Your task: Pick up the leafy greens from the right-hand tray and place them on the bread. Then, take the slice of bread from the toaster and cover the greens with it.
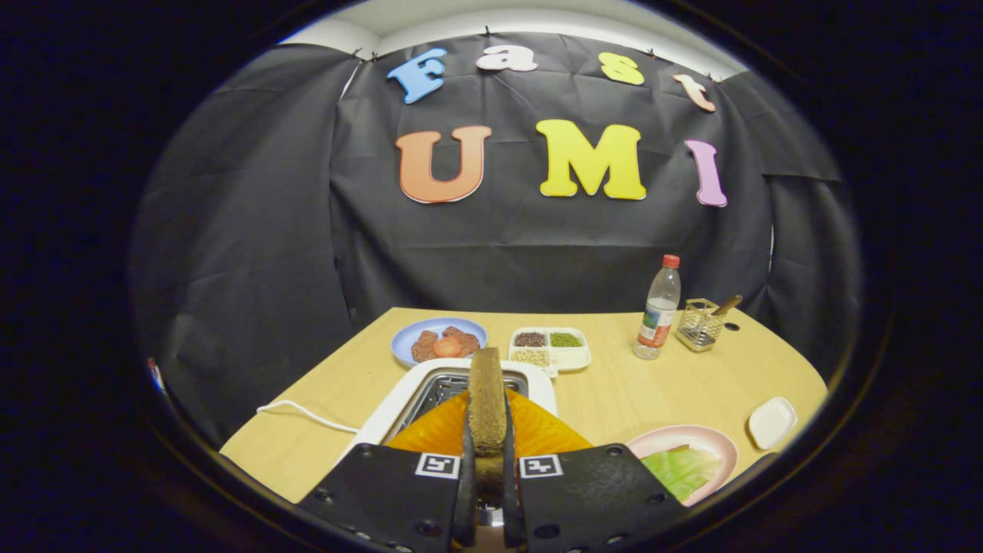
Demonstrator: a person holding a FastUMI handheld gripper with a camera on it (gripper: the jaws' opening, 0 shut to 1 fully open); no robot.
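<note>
A brown slice of bread [487, 399] is clamped edge-on between the black gripper [487, 468] fingers above the white toaster [399, 399], apparently for carrying toward the green-leafed pink plate [718, 439].

The toaster [399, 403] sits just beyond the fingers, a plate [434, 340] and divided tray [550, 348] behind it. Right: bottle [659, 309], wire basket [700, 324], and (nearer) a plate of greens [682, 468].

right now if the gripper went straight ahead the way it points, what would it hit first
Probably the toaster, just ahead of the gripper, which is shut on the bread slice. Beyond it lies the blue plate; depth is unclear.
</note>
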